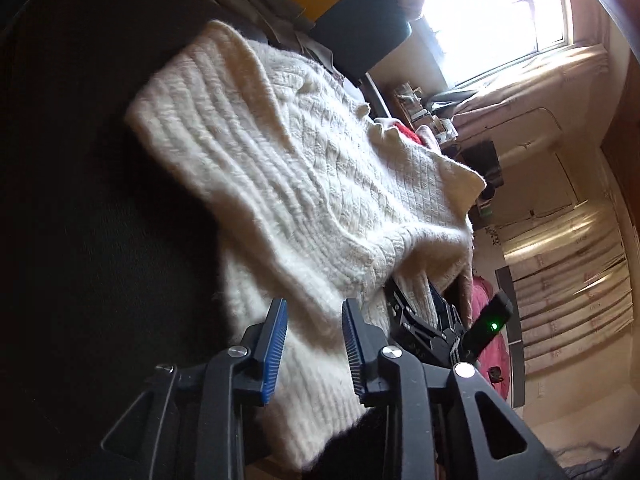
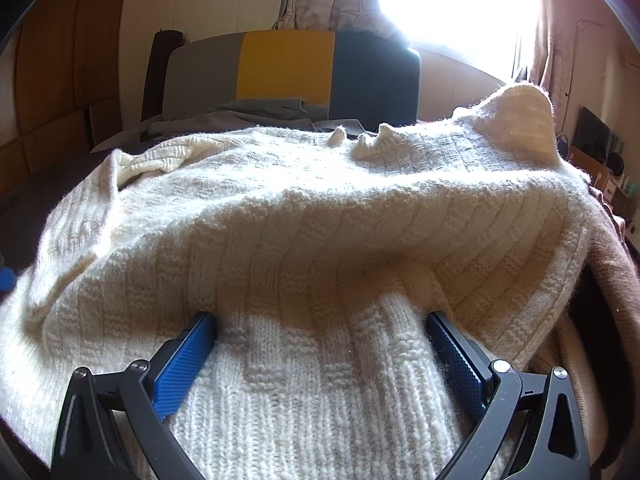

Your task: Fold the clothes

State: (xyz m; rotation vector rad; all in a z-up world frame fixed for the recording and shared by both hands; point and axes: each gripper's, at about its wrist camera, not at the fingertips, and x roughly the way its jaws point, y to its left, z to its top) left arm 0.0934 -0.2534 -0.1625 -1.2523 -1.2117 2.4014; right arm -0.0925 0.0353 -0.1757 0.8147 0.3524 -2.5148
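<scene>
We judge the step in hand to be taking hold of the cream knit sweater (image 2: 304,216) near its hem, ready to fold it over. To do it well, we would bite a full thickness of the ribbed edge with both grippers level, lift evenly and lay the fold flat, since this thick, fuzzy knit will likely sag and bunch if pulled from one side.

The sweater lies spread on a dark surface (image 1: 80,200), partly doubled over itself, a ribbed end raised at far right in the right wrist view.

Right gripper (image 2: 320,340): jaws wide apart, knit lying between them, the fabric under and ahead of the fingers; no clamp yet.

Left gripper (image 1: 314,320): jaws apart, narrower gap, sweater edge directly ahead and between the pads; we cannot tell whether they touch the cloth. The right gripper shows just to its right, under a fold.
</scene>
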